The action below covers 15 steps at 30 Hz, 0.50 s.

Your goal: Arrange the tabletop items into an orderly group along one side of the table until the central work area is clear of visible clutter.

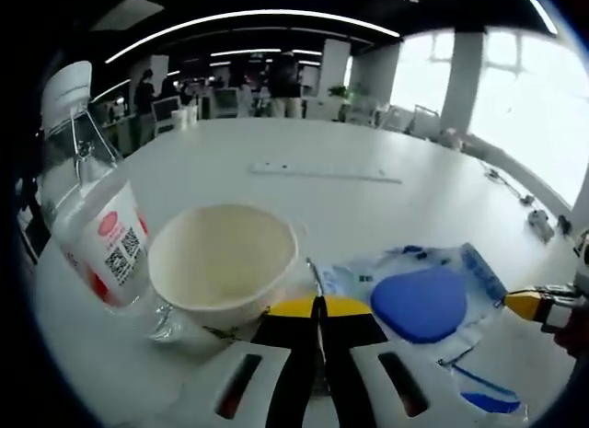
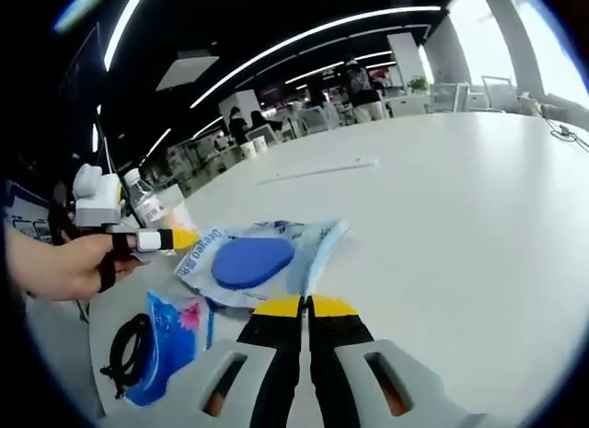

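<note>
A clear packet [image 1: 419, 304] holding a blue oval pad lies on the white table [image 1: 304, 156], to the right of my left gripper [image 1: 318, 306]. The left jaws are shut on the packet's thin left edge. A white paper cup [image 1: 224, 258] stands just left of those jaws, with a clear water bottle [image 1: 92, 216] beyond it. My right gripper [image 2: 306, 306] is shut on the near corner of the same packet [image 2: 250, 262]. A hand holds the left gripper [image 2: 166, 239] at the packet's far side. The right gripper's yellow tip [image 1: 526, 305] touches the packet's right edge.
A second blue packet [image 2: 170, 341] with a black coiled cable [image 2: 129, 350] lies near the table's edge. A long white ruler [image 1: 324, 173] lies farther out on the table. Desks, chairs and people stand beyond the table.
</note>
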Motion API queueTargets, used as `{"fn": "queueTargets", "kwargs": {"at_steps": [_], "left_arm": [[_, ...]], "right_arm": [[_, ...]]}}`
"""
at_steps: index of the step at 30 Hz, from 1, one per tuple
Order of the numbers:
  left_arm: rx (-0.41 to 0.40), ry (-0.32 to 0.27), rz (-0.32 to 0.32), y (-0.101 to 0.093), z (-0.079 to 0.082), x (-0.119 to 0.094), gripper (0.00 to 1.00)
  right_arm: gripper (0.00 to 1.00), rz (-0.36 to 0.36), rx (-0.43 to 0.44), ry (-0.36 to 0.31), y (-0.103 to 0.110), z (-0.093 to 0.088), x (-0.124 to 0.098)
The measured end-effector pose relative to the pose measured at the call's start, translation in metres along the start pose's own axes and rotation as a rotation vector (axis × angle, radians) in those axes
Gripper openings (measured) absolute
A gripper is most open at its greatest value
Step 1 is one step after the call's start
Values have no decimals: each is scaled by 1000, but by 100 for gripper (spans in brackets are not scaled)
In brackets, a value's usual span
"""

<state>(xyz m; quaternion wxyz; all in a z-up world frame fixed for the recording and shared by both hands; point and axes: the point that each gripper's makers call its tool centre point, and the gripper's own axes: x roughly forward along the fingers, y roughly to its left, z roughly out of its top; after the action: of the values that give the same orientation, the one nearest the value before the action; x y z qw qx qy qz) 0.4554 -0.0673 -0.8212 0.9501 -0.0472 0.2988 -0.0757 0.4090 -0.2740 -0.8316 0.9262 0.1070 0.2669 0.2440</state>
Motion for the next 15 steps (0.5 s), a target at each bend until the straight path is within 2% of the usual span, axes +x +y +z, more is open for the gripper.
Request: {"fn": "queueTargets", "kwargs": {"at_steps": [10,15], "left_arm": [[30,10,-2,-1,-3,-4,0],[28,21,-9,-3,-7,-10,3]], "right_arm": [[0,-9,-12,13,0,-3,0],[0,-12,18,14,-1,-2,0]]}}
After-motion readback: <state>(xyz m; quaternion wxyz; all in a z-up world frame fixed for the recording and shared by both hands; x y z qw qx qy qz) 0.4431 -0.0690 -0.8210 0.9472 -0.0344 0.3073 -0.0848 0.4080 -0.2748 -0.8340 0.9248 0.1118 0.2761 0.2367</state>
